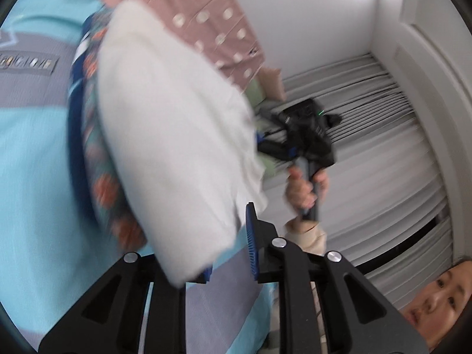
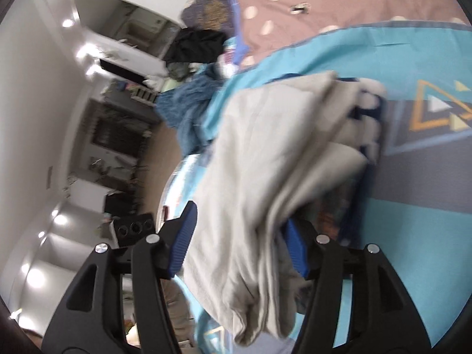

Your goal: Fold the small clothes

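A soft, matt white cloth garment (image 2: 265, 177), lined with a printed blue and orange fabric, drapes between matt black plastic tongs (image 2: 239, 247) whose blue pads (image 2: 184, 236) are ribbed and rubbery, with shiny metal rivets. Beneath lies a smooth turquoise and grey woven bedsheet (image 2: 413, 236) and a dusty-pink dotted cotton cover (image 2: 339, 8). In the left view, pleated grey curtains (image 1: 383, 153) hang matt beside a smooth white painted wall (image 1: 309, 14).

grippers: 2 (image 1: 230, 253) (image 2: 239, 244) | garment: 1 (image 1: 165, 124) | hand: 1 (image 1: 303, 188) | bedsheet: 1 (image 1: 32, 159)
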Motion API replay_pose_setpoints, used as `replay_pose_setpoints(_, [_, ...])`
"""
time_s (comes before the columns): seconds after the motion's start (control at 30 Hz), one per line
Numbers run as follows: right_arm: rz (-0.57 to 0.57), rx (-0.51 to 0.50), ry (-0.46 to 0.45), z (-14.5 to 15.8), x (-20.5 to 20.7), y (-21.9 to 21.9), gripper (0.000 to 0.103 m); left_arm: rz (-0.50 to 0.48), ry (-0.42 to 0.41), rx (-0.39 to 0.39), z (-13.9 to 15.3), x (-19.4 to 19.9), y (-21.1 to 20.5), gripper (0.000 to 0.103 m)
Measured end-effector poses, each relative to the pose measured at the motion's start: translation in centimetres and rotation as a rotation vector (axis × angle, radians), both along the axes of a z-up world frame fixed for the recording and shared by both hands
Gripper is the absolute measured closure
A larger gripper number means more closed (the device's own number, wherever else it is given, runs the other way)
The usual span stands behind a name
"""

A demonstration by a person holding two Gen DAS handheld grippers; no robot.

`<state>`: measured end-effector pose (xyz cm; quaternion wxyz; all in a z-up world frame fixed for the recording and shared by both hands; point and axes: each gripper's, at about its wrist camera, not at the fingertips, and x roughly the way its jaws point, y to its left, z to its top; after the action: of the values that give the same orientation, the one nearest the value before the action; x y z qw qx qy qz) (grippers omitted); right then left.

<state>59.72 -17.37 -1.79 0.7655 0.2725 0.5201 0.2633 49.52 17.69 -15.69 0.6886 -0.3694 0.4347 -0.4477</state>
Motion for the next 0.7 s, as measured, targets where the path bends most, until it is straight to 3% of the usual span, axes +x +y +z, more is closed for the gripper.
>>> replay_pose_setpoints(0.07, [-0.047,-0.121,-0.082,1.2,-0.8,-0.4,0.044,0.013,-0.036,0.057,1.1,-1.2,0.7,0.085])
replay_pose_setpoints(0.13, [-0.078,-0.265,-0.232,3.5,-2.6,0.3,0.044,0.058,-0.153,0.133,4.0,-3.8,2.4,0.084])
replay_pose_setpoints(0.2, [-0.062,-0.338,-0.368,5.1,-4.1,2.0,0.041,0.12,-0.238,0.142,6.9,-4.0,3.7,0.073])
replay_pose_setpoints(0.23, [-0.012,-0.375,-0.462,5.7,-5.2,4.0,0.039,0.175,-0.301,0.136,9.1,-4.5,4.7,0.067])
replay_pose_setpoints(0.27, [0.036,-0.398,-0.521,5.9,-5.8,5.2,0.035,0.213,-0.357,0.126,10.7,-4.7,5.3,0.053])
replay_pose_setpoints(0.33, [0.164,-0.46,-0.648,5.4,-7.5,8.8,0.033,0.239,-0.446,0.084,13.4,-3.9,5.1,0.048])
replay_pose_setpoints(0.4, [0.215,-0.548,-0.674,3.6,-7.9,11.8,0.033,0.196,-0.419,0.057,13.4,-1.6,3.1,0.048])
replay_pose_setpoints(0.5, [0.217,-0.667,-0.638,0.1,-6.5,13.3,0.033,0.143,-0.33,0.092,11.2,2.5,-1.0,0.047])
replay_pose_setpoints(0.57, [0.193,-0.639,-0.589,-1.6,-5.6,12.3,0.032,0.095,-0.226,0.106,7.5,5.2,-3.6,0.047])
replay_pose_setpoints(0.63, [0.137,-0.513,-0.519,-3.4,-4.7,9.9,0.03,0.081,-0.151,0.112,4.6,6.6,-4.7,0.048])
replay_pose_setpoints(0.7, [0.137,-0.474,-0.499,-4.7,-4.7,9.1,0.03,0.081,-0.128,0.087,2.7,7.0,-5.0,0.055])
